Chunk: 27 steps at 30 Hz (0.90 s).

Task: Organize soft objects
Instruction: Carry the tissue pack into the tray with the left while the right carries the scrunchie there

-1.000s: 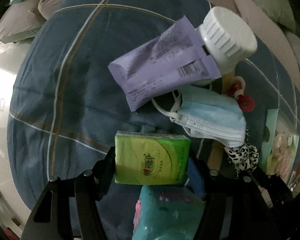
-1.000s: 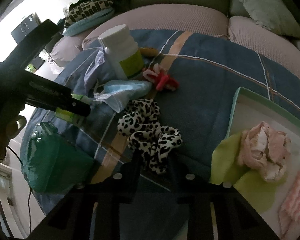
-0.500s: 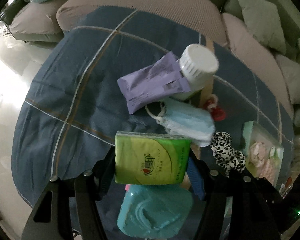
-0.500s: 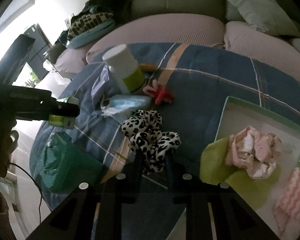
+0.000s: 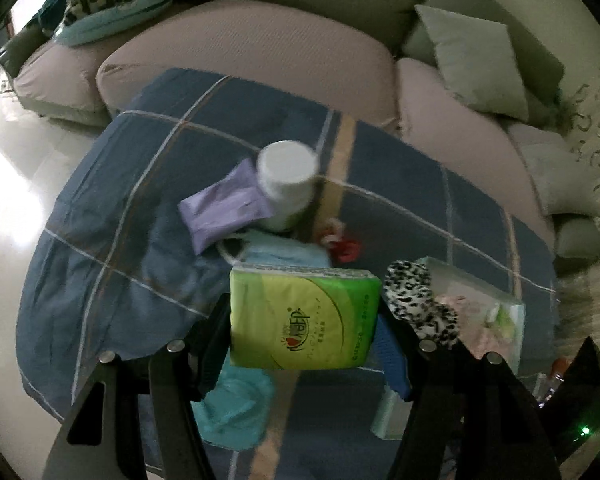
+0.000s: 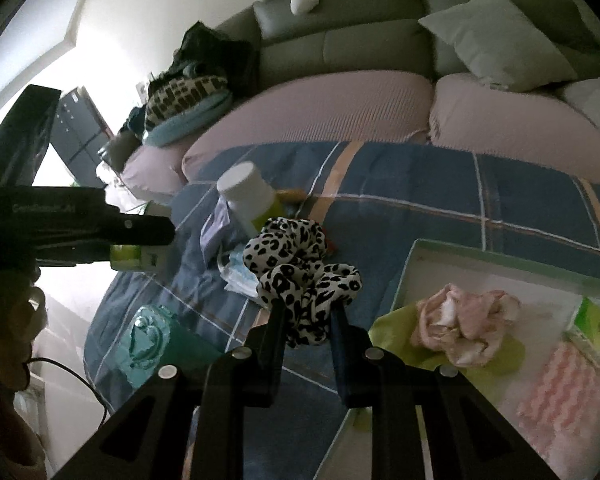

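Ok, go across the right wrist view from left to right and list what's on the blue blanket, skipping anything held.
Teal pouch → white bottle → tray, with the pink cloth inside, then the pink-and-white striped cloth further right.

The left wrist view looks steeply down along its claw [image 5: 305, 320] onto the blue plaid blanket [image 5: 140, 208], with the sofa [image 5: 260, 68] across the top. The right wrist view looks from lower and flatter, over its claw [image 6: 306, 320], toward the same sofa [image 6: 340, 100], close to the tray [image 6: 500, 256]. Both views share the white-capped bottle [image 5: 288, 184] [image 6: 246, 192], the leopard scrunchie [image 5: 420, 300] [image 6: 300, 264] and the teal pouch [image 5: 236, 408] [image 6: 152, 344].
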### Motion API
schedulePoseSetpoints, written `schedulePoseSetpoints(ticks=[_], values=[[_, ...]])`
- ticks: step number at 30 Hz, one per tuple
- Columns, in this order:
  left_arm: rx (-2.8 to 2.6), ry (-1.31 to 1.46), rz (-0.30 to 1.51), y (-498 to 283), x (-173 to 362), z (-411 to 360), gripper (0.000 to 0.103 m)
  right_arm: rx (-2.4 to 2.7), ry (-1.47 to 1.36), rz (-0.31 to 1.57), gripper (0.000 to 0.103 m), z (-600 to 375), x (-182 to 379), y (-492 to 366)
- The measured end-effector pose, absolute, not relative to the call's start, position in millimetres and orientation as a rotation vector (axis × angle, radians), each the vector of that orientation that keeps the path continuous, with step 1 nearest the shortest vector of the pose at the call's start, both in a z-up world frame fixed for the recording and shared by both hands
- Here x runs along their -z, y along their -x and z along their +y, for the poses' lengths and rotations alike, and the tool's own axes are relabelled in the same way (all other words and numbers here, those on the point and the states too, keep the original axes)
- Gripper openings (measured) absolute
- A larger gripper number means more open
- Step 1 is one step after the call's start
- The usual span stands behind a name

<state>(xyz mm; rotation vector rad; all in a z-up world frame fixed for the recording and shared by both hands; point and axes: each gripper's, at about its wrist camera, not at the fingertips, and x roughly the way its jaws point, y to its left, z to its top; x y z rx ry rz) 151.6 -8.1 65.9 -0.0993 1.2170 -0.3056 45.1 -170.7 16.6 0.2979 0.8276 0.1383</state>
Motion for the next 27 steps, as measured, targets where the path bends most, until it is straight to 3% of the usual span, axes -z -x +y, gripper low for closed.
schedulePoseSetpoints(ticks=[12, 27], values=[[0.419, 0.062, 1.195, -127.6, -75.7, -77.9, 0.067, 0.049, -0.367, 0.725, 0.022, -240.3, -43.6, -8.9], [0.554, -0.021, 1.312, -95.3, -20.5, -169.0, 0.067, 0.367, -0.475, 0.745, 0.022, -350.4, -36.4, 40.9]])
